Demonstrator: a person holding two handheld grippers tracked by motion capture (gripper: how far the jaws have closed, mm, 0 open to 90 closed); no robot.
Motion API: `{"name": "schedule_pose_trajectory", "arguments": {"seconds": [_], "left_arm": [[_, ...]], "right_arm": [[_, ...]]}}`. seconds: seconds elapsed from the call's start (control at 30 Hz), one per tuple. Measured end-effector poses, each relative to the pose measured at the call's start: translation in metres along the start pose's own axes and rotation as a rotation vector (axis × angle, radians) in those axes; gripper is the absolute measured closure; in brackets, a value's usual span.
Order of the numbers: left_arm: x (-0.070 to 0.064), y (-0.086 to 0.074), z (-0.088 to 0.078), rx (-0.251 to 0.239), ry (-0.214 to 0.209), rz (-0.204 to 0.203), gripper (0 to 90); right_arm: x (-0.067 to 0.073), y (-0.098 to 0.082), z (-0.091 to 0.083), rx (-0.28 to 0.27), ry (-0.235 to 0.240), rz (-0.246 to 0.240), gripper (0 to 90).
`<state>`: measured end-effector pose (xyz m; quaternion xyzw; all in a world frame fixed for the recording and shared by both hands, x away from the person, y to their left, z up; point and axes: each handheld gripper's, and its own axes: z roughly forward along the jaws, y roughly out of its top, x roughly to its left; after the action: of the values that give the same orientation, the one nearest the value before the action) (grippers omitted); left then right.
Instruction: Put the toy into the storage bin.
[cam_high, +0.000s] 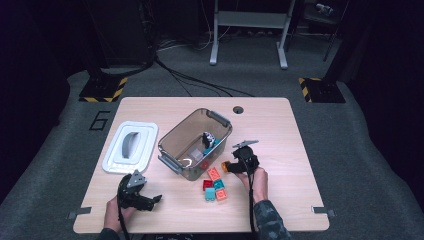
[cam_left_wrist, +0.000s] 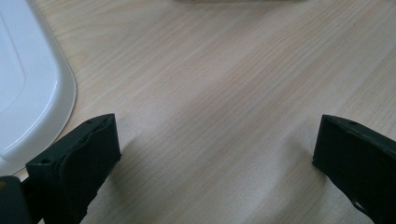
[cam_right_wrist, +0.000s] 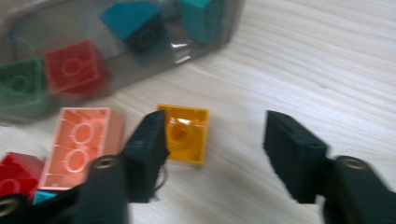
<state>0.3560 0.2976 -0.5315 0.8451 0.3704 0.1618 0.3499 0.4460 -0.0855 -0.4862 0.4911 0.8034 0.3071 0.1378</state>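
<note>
An orange brick (cam_right_wrist: 187, 135) lies hollow side up on the wooden table, just in front of the clear plastic bin (cam_right_wrist: 28, 28). My right gripper (cam_right_wrist: 217, 128) hovers over it with its jaws apart; the left jaw overlaps the brick's edge and the pads press on nothing. In the high view that gripper (cam_high: 235, 162) sits by the bin's (cam_high: 220, 120) near right corner, with the orange brick (cam_high: 225, 165) at its left. My left gripper (cam_high: 152, 202) rests low near the table's front left, open, with bare wood between its jaws (cam_left_wrist: 218, 133).
A salmon brick (cam_right_wrist: 79, 144) and a red brick (cam_right_wrist: 16, 172) lie left of the orange one, among several loose bricks (cam_high: 215, 186). Inside the bin are red (cam_right_wrist: 74, 70), green and teal (cam_right_wrist: 135, 25) bricks. The white lid (cam_high: 131, 146) lies left of the bin.
</note>
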Motion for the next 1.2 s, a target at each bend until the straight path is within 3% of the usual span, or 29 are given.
{"name": "schedule_pose_trajectory", "arguments": {"seconds": [0.2, 0.3, 0.4, 0.73, 1.2], "left_arm": [[0.0, 0.0, 0.0, 0.0, 0.001, 0.0, 0.4], [0.0, 0.0, 0.0, 0.0, 0.001, 0.0, 0.4], [0.0, 0.0, 0.0, 0.001, 0.001, 0.001, 0.4], [0.0, 0.0, 0.0, 0.0, 0.001, 0.0, 0.4], [0.001, 0.0, 0.0, 0.006, -0.006, 0.002, 0.4]], "right_arm": [[0.01, 0.001, 0.009, 0.01, 0.014, 0.005, 17.0], [0.01, 0.001, 0.013, 0.026, 0.012, 0.0, 16.3], [0.009, 0.001, 0.014, 0.029, 0.017, 0.008, 33.2], [0.011, -0.001, 0.014, 0.044, 0.024, -0.024, 57.2], [0.008, -0.001, 0.006, 0.005, 0.02, -0.031, 59.0]]}}
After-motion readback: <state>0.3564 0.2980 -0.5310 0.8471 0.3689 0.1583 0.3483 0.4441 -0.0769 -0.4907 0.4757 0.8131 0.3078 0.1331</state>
